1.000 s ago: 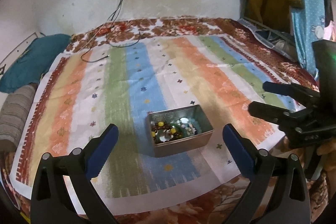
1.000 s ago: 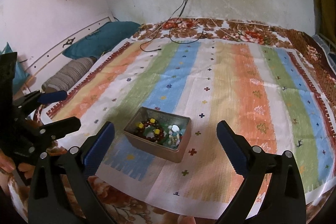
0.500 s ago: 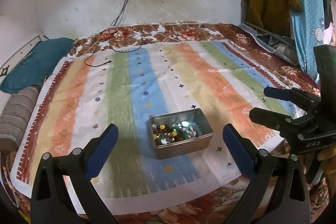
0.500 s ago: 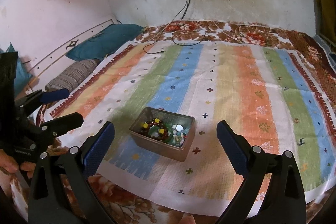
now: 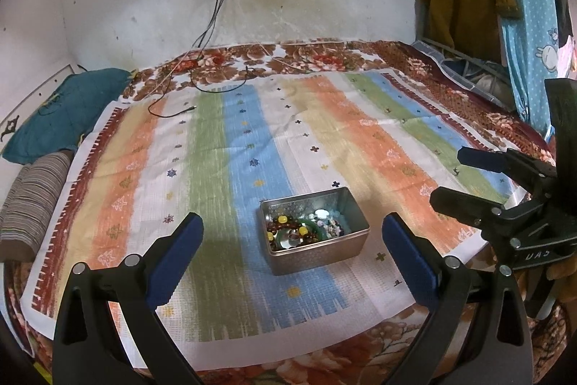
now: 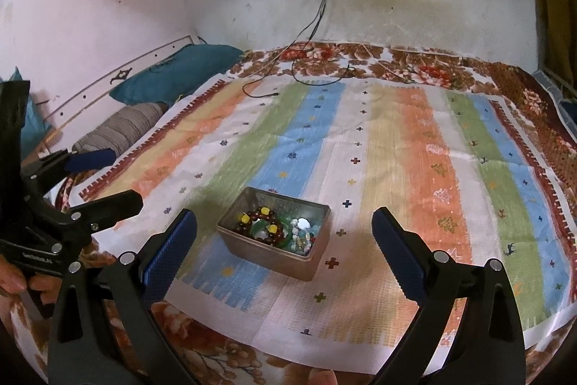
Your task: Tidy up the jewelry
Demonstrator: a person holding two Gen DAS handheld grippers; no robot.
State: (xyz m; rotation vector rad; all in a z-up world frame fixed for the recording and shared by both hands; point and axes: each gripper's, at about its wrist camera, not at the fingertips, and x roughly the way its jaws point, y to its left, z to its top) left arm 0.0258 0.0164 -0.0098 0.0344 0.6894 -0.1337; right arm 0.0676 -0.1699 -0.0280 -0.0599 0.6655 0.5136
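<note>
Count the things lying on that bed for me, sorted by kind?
Metal tin of jewelry: 1
Pillows: 2, one teal, one striped
Striped cloth: 1
Loose cable: at least 1
Total: 5

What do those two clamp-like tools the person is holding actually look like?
Both are alike. The left gripper and right gripper each have two black, angular plastic arms studded with round silver bolts, ending in fingers faced with dark blue ribbed pads. Small pale lettering marks the body of each, too blurred to read. No cables show on them, and no sleeves are visible.
</note>
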